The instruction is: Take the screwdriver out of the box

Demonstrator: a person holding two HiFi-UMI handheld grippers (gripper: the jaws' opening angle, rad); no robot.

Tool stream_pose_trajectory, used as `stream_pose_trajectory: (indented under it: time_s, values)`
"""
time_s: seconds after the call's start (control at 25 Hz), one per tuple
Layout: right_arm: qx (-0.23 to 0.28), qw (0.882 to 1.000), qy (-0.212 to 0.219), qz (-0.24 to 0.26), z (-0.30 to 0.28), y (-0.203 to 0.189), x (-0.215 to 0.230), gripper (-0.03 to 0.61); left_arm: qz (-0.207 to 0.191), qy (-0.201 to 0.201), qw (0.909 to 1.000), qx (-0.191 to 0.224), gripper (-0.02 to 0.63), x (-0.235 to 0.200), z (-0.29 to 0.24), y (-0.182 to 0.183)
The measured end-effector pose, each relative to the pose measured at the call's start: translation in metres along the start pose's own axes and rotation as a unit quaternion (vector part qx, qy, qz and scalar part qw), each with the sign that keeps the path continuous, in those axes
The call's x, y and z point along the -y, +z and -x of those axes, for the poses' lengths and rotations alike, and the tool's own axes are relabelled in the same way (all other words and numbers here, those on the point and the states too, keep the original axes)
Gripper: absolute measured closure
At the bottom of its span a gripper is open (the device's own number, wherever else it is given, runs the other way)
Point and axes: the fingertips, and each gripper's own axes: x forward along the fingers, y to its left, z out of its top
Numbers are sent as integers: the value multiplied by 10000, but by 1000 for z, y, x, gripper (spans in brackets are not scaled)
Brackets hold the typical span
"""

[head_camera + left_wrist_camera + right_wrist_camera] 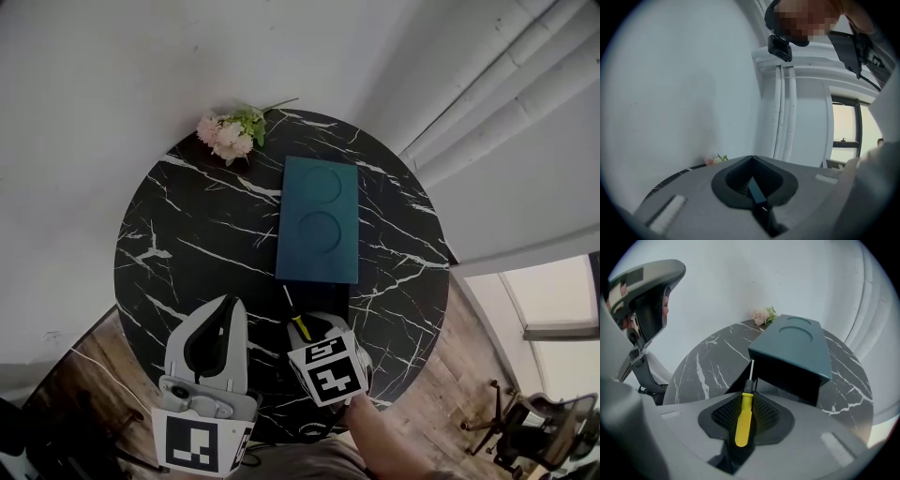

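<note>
A yellow-handled screwdriver (742, 418) with a thin metal shaft lies between the jaws of my right gripper (749, 391), which is shut on its handle. The shaft points at the dark near end of the teal box (794, 345), and its tip is just outside it. In the head view the screwdriver (299, 327) is just in front of the box (319, 220), which lies flat in the middle of the round table. My left gripper (217, 314) is at the table's near left with its jaws together and tilted upward. A thin dark strip (757, 193) shows in its slot.
The black marble table (187, 244) has white veins. A small bunch of pink flowers (228, 134) lies at its far edge by the white wall. Pipes run down the wall at the right. Wooden floor and a chair base (530, 427) lie beyond the near right.
</note>
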Motion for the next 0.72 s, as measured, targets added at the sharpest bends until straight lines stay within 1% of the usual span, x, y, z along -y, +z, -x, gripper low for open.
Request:
stream_pose_trajectory:
  time_s: [0.2, 0.32, 0.4, 0.52, 0.72]
  values:
    - [706, 9975, -14, 96, 32, 22, -2, 477, -201, 76, 9997, 146, 614, 12, 10, 15]
    - [1385, 9902, -37, 193, 68, 45, -3, 477, -344, 105, 9990, 281, 614, 23, 18, 29]
    - [1911, 9811, -56, 300, 101, 61, -4, 477, -393, 94, 9985, 361, 614, 36, 26, 38]
    - [2644, 9631, -103, 492, 156, 79, -8, 477, -466, 129, 9975, 506, 614, 55, 40, 54]
    - [3504, 9339, -320, 639, 244, 85, -10, 477, -659, 92, 9950, 743, 614, 89, 62, 81]
